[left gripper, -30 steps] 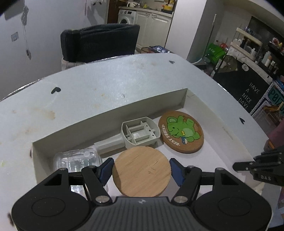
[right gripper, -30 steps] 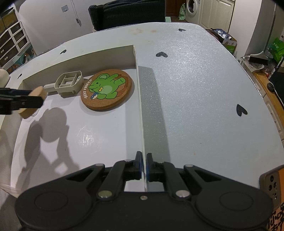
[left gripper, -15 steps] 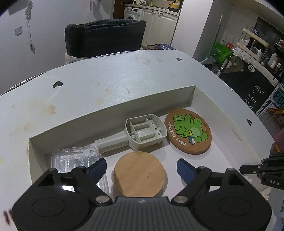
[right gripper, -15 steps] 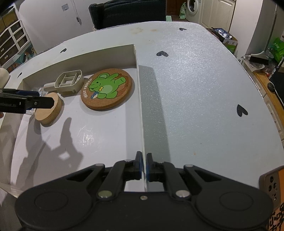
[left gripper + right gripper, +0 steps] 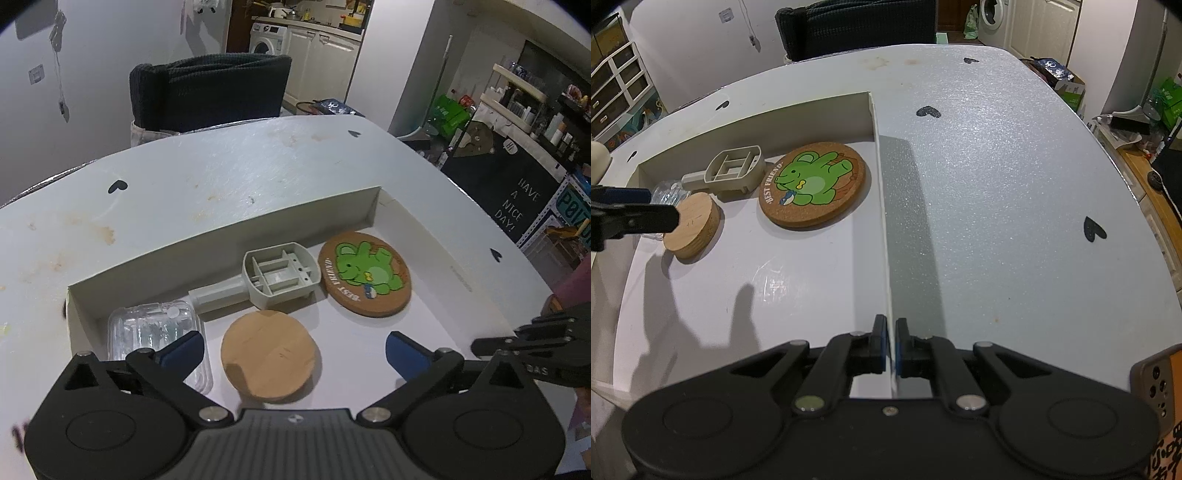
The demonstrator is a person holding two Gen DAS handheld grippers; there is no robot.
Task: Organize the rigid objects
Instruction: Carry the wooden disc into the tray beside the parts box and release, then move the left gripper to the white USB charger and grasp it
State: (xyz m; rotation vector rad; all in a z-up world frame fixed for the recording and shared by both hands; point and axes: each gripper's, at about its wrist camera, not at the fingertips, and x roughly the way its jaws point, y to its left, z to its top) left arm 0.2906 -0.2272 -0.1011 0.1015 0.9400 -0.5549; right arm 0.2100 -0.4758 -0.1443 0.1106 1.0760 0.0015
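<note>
Wooden disc [image 5: 270,355] lies flat on the floor of the shallow white box [image 5: 229,236], near its left end, just beside the clear plastic case [image 5: 155,332] and in front of the grey plastic handle piece [image 5: 275,278], with the frog coaster [image 5: 364,278] to its right. Our left gripper [image 5: 295,350] has just been opening and now stands wide around the disc without touching it, so we lift straight up and clear of the case. Our right gripper [image 5: 891,343] pinches the box's right wall [image 5: 882,206], and we keep that steady while we withdraw.
</note>
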